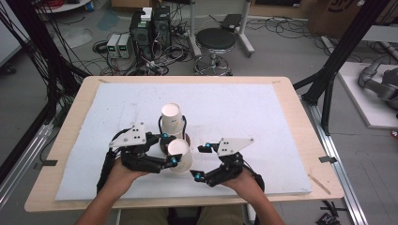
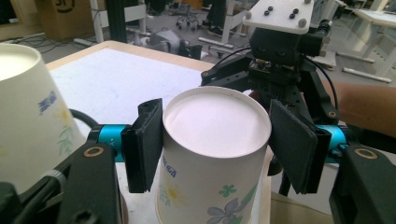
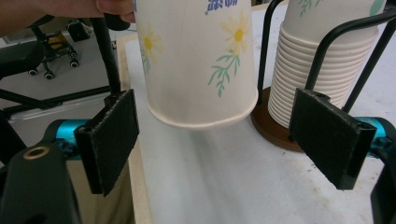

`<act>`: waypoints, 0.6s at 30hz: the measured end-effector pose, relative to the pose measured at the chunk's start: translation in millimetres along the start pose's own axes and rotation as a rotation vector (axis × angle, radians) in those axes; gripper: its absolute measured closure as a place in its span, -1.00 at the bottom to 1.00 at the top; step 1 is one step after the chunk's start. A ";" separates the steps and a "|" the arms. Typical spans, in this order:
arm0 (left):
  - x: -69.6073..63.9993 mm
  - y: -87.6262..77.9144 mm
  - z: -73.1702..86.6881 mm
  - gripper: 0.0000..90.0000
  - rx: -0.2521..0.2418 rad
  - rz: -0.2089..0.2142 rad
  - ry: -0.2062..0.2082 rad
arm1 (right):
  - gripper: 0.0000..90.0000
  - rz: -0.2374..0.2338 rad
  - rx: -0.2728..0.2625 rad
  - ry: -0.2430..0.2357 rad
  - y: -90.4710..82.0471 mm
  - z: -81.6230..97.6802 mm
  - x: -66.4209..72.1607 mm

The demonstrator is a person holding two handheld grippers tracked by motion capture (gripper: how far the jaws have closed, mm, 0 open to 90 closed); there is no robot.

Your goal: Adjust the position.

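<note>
An upturned white paper cup (image 1: 180,154) with a flower print hangs tilted a little above the white mat. My left gripper (image 1: 169,149) is shut on it, a pad on each side just under its closed end (image 2: 215,121). Just behind it, a stack of like cups (image 1: 172,119) stands in a black wire holder on a round brown base (image 3: 271,130). My right gripper (image 1: 199,163) is open to the right of the held cup. In the right gripper view its pads (image 3: 112,135) stand apart on either side of the cup's rim (image 3: 201,116) without touching it.
The white mat (image 1: 244,108) covers most of the wooden table (image 1: 300,122), with bare room at the back and right. Beyond the far edge are a black stool (image 1: 215,40), computer towers (image 1: 150,28) and cables on the floor.
</note>
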State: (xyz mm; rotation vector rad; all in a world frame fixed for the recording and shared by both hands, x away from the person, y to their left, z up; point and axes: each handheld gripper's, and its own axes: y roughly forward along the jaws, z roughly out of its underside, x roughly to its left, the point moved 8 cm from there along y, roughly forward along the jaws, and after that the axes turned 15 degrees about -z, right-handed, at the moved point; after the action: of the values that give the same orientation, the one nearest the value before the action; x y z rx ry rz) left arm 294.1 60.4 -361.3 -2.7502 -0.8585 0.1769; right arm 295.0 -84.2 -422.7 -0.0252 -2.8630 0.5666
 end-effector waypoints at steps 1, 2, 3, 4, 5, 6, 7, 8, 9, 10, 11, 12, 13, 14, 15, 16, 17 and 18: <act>-1.3 1.1 -0.3 -0.17 -0.002 0.004 -0.003 | -0.64 0.000 0.000 0.000 0.0 0.0 0.0; -2.3 2.0 -0.5 -0.17 -0.002 0.006 -0.003 | -0.64 -0.002 -0.005 -0.003 0.2 -0.4 0.3; -3.1 3.1 -0.5 -0.17 -0.001 0.010 0.000 | -0.64 -0.008 -0.009 -0.011 0.6 -1.2 1.5; -4.1 4.3 -0.6 -0.17 0.000 0.013 0.002 | -0.64 -0.009 -0.010 -0.013 0.9 -1.7 2.0; -5.1 5.6 -0.7 -0.17 0.001 0.016 0.002 | -0.64 -0.012 -0.011 -0.011 1.4 -2.0 2.9; -7.1 8.0 -1.5 -0.17 -0.002 0.025 -0.001 | -0.64 -0.015 -0.013 -0.018 2.0 -2.6 2.9; -8.0 9.2 -2.1 -0.17 -0.004 0.029 -0.003 | -0.64 -0.019 -0.015 -0.021 2.8 -3.1 3.1; -8.0 9.2 -2.1 -0.17 -0.004 0.029 -0.003 | -0.64 -0.021 -0.019 -0.021 3.7 -3.6 3.3; -9.0 10.4 -2.6 -0.17 -0.005 0.033 -0.005 | -0.64 -0.021 -0.019 -0.021 3.7 -3.6 3.3; -10.0 11.6 -3.3 -0.17 -0.008 0.036 -0.006 | -0.64 -0.029 -0.018 -0.023 5.3 -4.2 3.9; -11.7 13.5 -4.2 -0.17 -0.013 0.045 -0.011 | -0.64 -0.033 -0.020 -0.025 6.5 -4.6 4.0; -11.7 13.5 -4.2 -0.17 -0.013 0.045 -0.011 | -0.64 -0.037 -0.022 -0.027 7.5 -5.0 4.0; -12.2 14.3 -4.5 -0.17 -0.013 0.049 -0.013 | -0.64 -0.043 -0.023 -0.024 8.4 -5.2 4.1; -13.4 15.7 -4.6 -0.17 -0.015 0.058 -0.021 | -0.64 -0.045 -0.025 -0.025 9.2 -5.4 3.8; -13.7 16.2 -4.7 -0.17 -0.018 0.062 -0.022 | -0.64 -0.048 -0.026 -0.022 9.9 -5.5 3.6; -13.7 16.2 -4.7 -0.17 -0.018 0.062 -0.022 | -0.64 -0.051 -0.027 -0.020 10.4 -5.5 3.2; -13.9 16.7 -4.8 -0.17 -0.019 0.063 -0.023 | -0.64 -0.050 -0.028 -0.019 10.8 -5.7 2.6; -14.4 16.9 -4.8 -0.17 -0.019 0.067 -0.026 | -0.64 -0.054 -0.030 -0.016 11.1 -5.7 2.3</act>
State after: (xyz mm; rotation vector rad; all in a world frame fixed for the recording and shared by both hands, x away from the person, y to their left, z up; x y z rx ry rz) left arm 292.3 37.7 -360.8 -2.8023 -0.7792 0.2182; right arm 293.7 -71.6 -421.3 0.0514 -2.8784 0.5162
